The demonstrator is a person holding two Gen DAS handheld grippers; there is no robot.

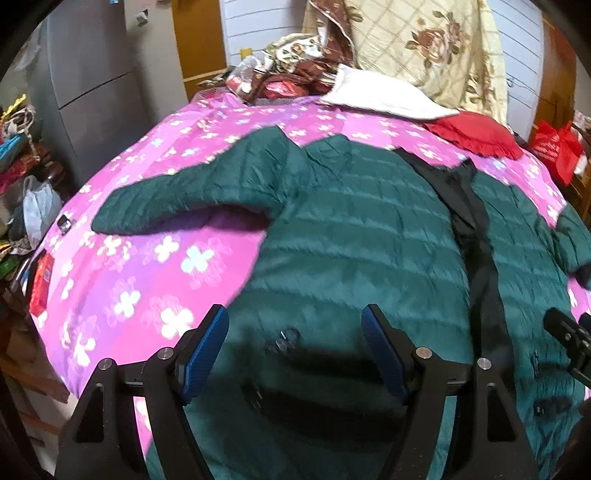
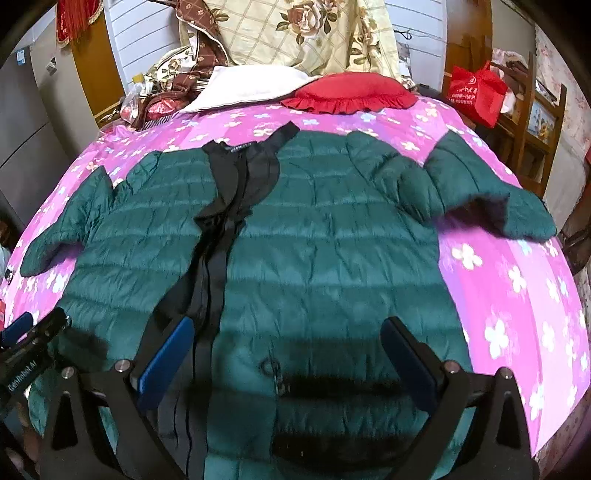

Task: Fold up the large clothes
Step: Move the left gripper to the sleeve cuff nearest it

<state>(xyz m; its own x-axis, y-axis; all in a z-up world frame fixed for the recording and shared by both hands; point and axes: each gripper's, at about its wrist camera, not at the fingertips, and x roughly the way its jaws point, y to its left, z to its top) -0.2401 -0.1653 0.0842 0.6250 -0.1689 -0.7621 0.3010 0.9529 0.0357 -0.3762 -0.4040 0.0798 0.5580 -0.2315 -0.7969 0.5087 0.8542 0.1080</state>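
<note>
A dark green quilted puffer jacket (image 1: 354, 236) (image 2: 317, 240) lies front-up and spread flat on the bed, collar toward the pillows. Its black zipper placket (image 2: 218, 236) runs down the middle, partly open. One sleeve (image 1: 177, 203) stretches out to the left, the other sleeve (image 2: 491, 199) to the right. My left gripper (image 1: 295, 350) is open above the jacket's lower left panel, nothing between its blue pads. My right gripper (image 2: 288, 354) is open above the lower right panel, also holding nothing. Each gripper shows at the edge of the other's view.
The bed's pink flowered cover (image 1: 147, 266) (image 2: 517, 295) surrounds the jacket. A red ruffled pillow (image 2: 351, 94), a white pillow (image 2: 251, 88) and piled floral quilts (image 2: 303, 33) sit at the head. A red bag (image 2: 476, 92) hangs on a wooden shelf to the right. Clutter and a grey refrigerator (image 1: 85, 92) stand left.
</note>
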